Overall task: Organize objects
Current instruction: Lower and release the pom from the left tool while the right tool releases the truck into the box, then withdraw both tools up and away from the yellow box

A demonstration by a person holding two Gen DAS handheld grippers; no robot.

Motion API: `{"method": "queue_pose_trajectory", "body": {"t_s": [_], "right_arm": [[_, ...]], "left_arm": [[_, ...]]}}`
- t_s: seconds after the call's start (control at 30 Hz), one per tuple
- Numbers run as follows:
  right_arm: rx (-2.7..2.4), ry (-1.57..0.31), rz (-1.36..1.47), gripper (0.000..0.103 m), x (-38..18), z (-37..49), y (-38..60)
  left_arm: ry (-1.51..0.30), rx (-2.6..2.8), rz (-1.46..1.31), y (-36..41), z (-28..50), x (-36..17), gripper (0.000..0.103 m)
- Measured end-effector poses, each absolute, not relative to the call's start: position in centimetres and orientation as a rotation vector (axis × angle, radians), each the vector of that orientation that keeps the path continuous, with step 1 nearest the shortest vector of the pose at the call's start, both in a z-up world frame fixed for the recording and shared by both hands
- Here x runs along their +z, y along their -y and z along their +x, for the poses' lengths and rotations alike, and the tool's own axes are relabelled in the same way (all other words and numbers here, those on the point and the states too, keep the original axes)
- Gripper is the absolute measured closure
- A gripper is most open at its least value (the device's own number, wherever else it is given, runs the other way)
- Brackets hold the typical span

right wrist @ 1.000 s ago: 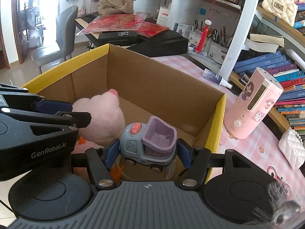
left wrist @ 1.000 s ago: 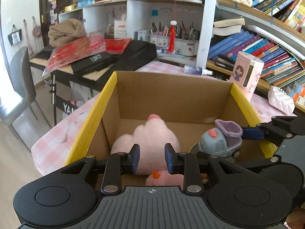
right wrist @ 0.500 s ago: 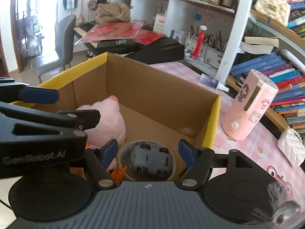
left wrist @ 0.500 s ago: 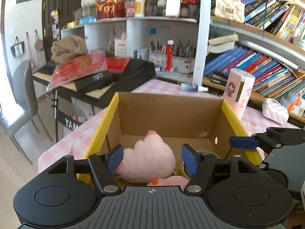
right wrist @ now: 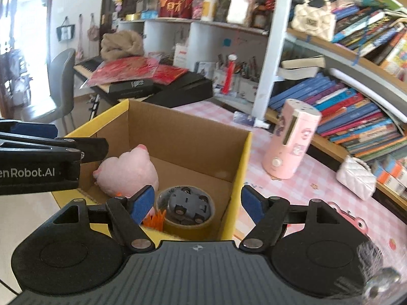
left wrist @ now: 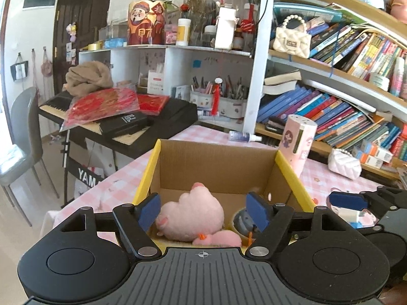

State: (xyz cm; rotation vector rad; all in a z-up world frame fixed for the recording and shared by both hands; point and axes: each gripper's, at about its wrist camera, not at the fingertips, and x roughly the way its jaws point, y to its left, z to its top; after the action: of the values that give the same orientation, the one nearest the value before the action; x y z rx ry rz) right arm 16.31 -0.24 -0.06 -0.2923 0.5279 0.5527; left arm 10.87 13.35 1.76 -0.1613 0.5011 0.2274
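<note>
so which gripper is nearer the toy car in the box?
Right. The right gripper hangs open directly above the toy car, which lies upside down in the tape roll. The left gripper, also open, is off to its left, over the pink plush.

A: We note the left gripper (left wrist: 203, 212): black ribbed body, round side discs, silver screws, blue finger pads (left wrist: 150, 211).

B: We find the right gripper (right wrist: 197, 203) identical; white "enRobot.AI" lettering marks the left unit's flank.
</note>
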Motion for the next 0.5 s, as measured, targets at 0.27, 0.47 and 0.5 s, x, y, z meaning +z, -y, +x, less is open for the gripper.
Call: {"method": "queue_pose_trajectory", "body": {"t_s": [0.27, 0.47, 0.5], "right_arm": [[0.441, -0.554, -0.248, 0.027, -0.1, 12.7, 1.6], [0.335, -0.637, -0.196, 0.024, -1.6, 9.6, 2.5], [0.321, -0.651, -0.190, 0.023, -1.8, 9.0, 2.6]], "left_arm": [[-0.518, 0.192, -0.160, -13.5, 7.3, 1.3, 0.023], [-0.593, 0.203, -0.138, -13.5, 4.3, 0.3, 0.018], [-0.601, 0.202, -0.130, -13.4, 3.8, 0.2, 0.018]]}}
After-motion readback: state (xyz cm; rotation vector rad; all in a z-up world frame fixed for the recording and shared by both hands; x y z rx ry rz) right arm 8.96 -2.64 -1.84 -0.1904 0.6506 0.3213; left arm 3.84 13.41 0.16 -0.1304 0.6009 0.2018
